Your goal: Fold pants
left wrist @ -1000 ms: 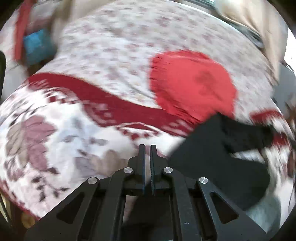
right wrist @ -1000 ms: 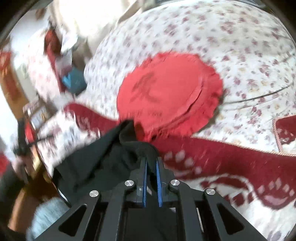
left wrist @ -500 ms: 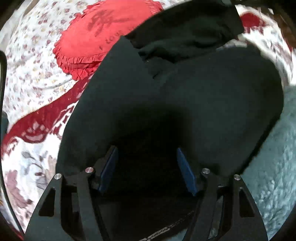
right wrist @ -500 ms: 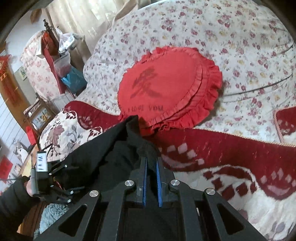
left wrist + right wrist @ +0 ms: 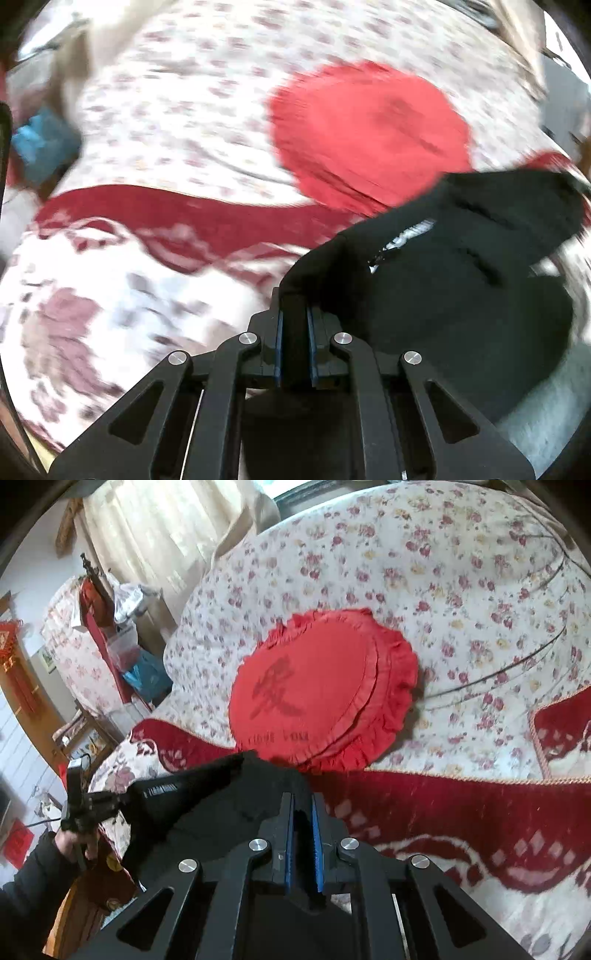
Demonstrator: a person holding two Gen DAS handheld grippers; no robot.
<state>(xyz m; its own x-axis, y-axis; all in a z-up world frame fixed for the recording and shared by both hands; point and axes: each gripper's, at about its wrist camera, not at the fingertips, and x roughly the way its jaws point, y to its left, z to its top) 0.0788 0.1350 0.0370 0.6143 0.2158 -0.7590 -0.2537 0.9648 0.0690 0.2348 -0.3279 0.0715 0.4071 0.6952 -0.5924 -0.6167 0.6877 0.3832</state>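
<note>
In the right wrist view, a sleeved hand [image 5: 75, 843] at far left carries the left gripper [image 5: 110, 799], its jaws closing on one edge of the black pants [image 5: 207, 805]. A white label [image 5: 160, 789] on the cloth near it is too small to read. Ahead of the right gripper [image 5: 303, 843], the red round cushion [image 5: 317, 686] bears a dark character and a line of lettering too faint to read. The right gripper is clamped on the pants, which stretch from its fingers leftward to the other gripper, over the red-bordered blanket [image 5: 461, 812].
</note>
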